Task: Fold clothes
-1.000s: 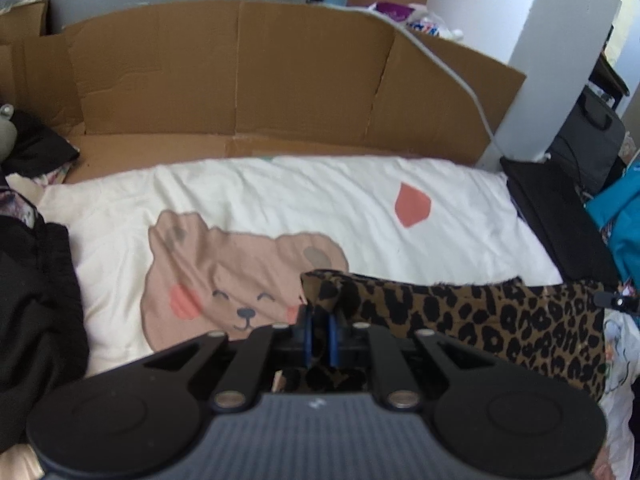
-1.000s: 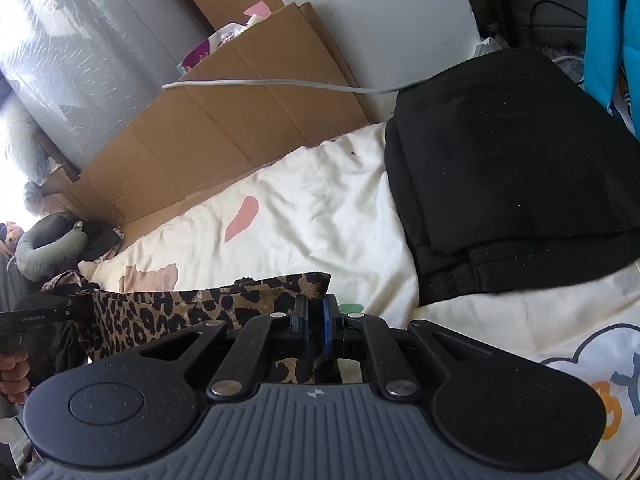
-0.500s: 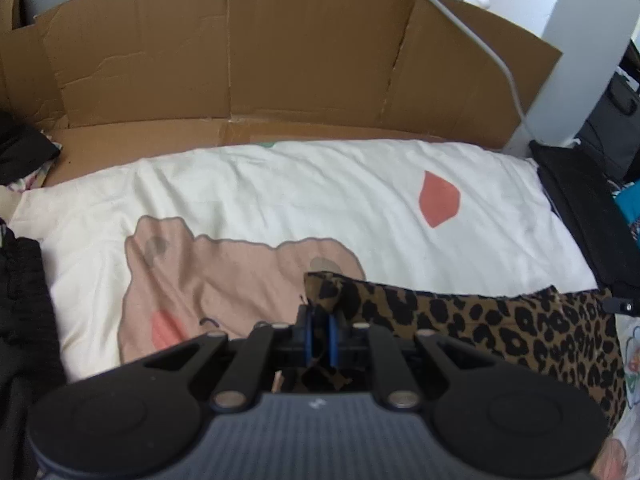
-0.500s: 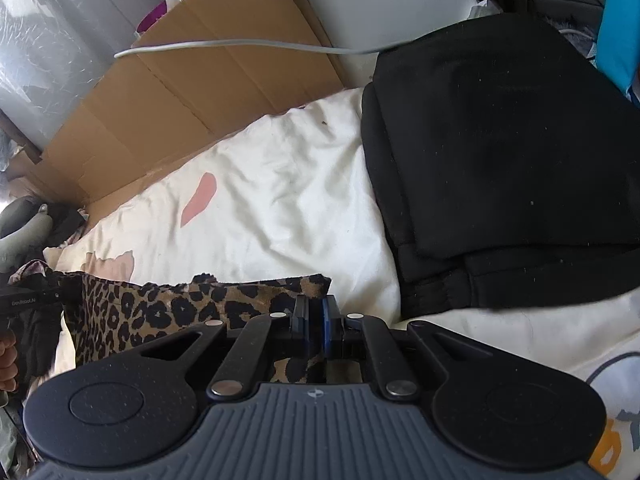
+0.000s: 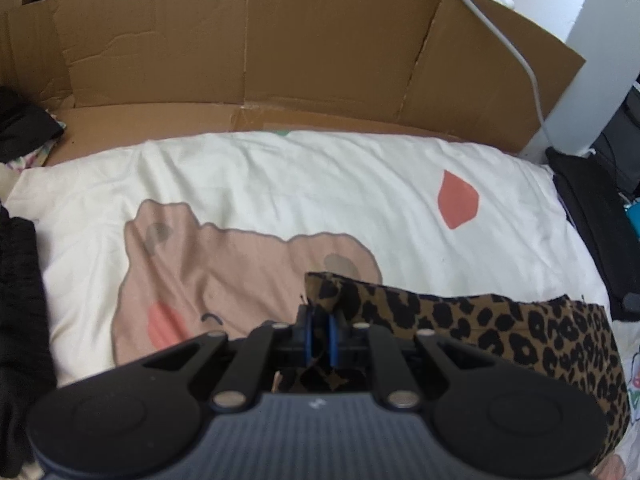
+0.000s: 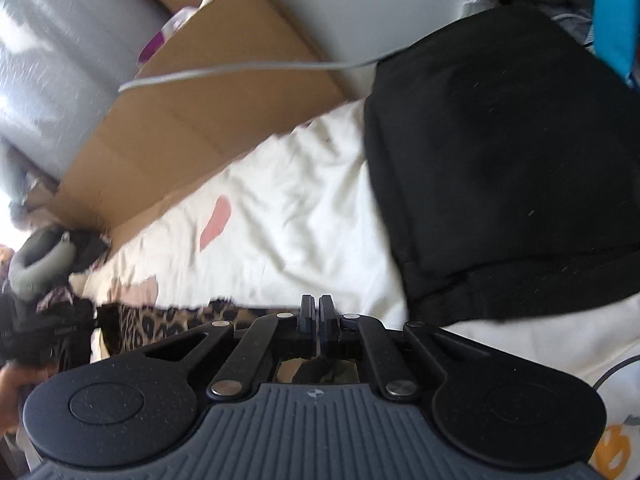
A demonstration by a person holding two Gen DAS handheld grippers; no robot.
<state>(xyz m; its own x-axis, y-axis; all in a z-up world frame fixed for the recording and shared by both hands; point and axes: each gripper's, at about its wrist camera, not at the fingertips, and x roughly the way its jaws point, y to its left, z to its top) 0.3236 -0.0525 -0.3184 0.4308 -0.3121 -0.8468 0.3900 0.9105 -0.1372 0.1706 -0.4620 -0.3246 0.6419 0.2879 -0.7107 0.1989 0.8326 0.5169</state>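
A leopard-print garment (image 5: 480,328) hangs stretched between my two grippers over the white bear-print bedsheet (image 5: 320,184). My left gripper (image 5: 319,312) is shut on one top corner, and the corner stands up above the fingertips. My right gripper (image 6: 319,304) is shut too; leopard fabric shows in the gap behind its fingers, and the rest of the garment (image 6: 176,320) runs off to the left. At the far left of the right wrist view, the left gripper's body (image 6: 48,332) and a hand (image 6: 8,384) appear, blurred.
A folded black garment (image 6: 500,180) lies on the sheet's right side. Flattened cardboard (image 5: 240,40) walls the far edge, with a grey cable (image 5: 520,60) over it. Dark clothes (image 5: 20,300) pile at the left, near a grey neck pillow (image 6: 40,264).
Both grippers have moved forward toward the cardboard, still holding the garment. In the right wrist view, the fabric edge has dropped below the fingertips and the view has tilted.
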